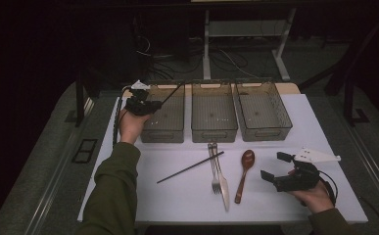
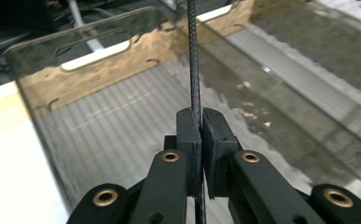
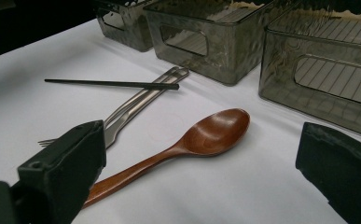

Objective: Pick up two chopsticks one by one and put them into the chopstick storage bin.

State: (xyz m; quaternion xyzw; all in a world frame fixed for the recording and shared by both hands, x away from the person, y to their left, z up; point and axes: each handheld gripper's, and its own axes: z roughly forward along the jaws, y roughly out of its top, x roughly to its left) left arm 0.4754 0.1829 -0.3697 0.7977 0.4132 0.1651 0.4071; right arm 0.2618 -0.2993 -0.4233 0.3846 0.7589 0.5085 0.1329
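Up at the far left, the left gripper has its jaws pinched tight on a black chopstick, which runs up from between the pads over the ribbed floor of the left bin. From above, that chopstick slants across the bin toward its far right corner. Near the table's right edge, the right gripper hangs with jaws wide apart and nothing between them, the wooden spoon lying just beyond them beside the second chopstick.
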